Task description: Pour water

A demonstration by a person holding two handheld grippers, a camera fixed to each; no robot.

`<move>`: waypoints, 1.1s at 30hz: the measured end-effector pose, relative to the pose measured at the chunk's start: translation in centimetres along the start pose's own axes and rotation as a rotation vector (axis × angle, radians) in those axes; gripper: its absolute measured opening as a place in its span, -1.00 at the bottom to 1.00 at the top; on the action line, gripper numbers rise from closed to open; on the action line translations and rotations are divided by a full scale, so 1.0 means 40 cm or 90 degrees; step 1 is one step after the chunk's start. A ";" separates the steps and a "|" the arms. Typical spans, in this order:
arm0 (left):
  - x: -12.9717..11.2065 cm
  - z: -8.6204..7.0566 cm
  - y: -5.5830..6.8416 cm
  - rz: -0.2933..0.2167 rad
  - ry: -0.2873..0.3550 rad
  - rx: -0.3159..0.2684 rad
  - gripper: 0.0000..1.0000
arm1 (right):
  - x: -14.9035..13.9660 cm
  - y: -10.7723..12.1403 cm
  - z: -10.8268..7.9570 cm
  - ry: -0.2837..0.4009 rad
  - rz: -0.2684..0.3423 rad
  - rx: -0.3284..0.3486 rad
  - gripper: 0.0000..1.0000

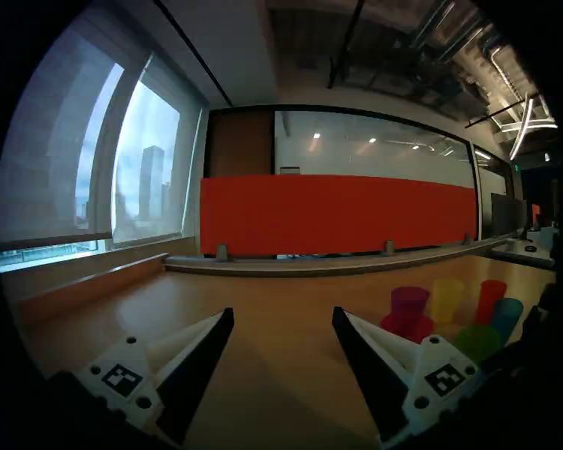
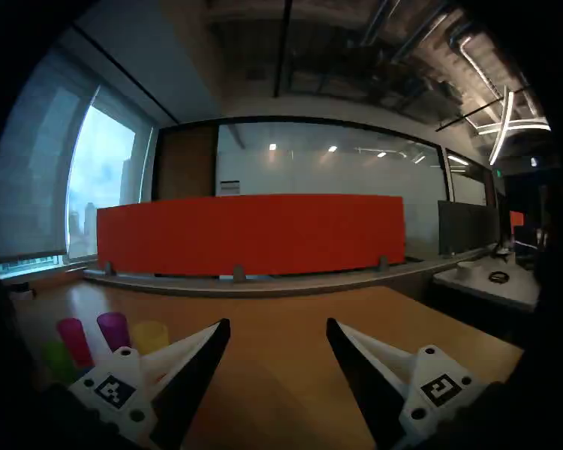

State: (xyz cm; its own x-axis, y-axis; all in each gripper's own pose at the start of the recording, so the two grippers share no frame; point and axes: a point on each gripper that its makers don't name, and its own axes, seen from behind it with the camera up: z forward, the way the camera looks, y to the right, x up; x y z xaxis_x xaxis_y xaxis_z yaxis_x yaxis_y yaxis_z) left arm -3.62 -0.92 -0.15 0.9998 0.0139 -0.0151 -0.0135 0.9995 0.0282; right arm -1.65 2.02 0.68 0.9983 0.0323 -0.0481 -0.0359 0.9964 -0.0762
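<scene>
White left tool (image 1: pixel 282 310), right tool (image 2: pixel 278 322), level, jaws apart.

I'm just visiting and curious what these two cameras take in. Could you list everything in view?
Cups: about six; purple, magenta, yellow, red, blue, green; clustered on the table, at the right in the left gripper view.
Table: one; light wood; beneath both grippers.
Divider panel: one; orange-red; along the table's far edge.
Window: one; bright daylight; left wall.
Monitor: one; dark; far right.
Left gripper: one; white and black; jaws open, holding nothing.
Right gripper: one; white and black; jaws open, holding nothing.
</scene>
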 end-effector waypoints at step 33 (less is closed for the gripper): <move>0.002 0.001 0.001 0.000 0.000 0.000 0.95 | -0.095 -0.040 0.019 -0.005 -0.021 0.021 0.98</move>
State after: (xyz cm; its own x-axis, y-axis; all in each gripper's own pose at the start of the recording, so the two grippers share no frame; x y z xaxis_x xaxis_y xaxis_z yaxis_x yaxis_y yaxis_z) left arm -3.56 -0.89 -0.12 0.9998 0.0145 -0.0153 -0.0141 0.9995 0.0283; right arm -5.33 0.38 1.74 0.9992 -0.0005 -0.0389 -0.0012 0.9990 -0.0451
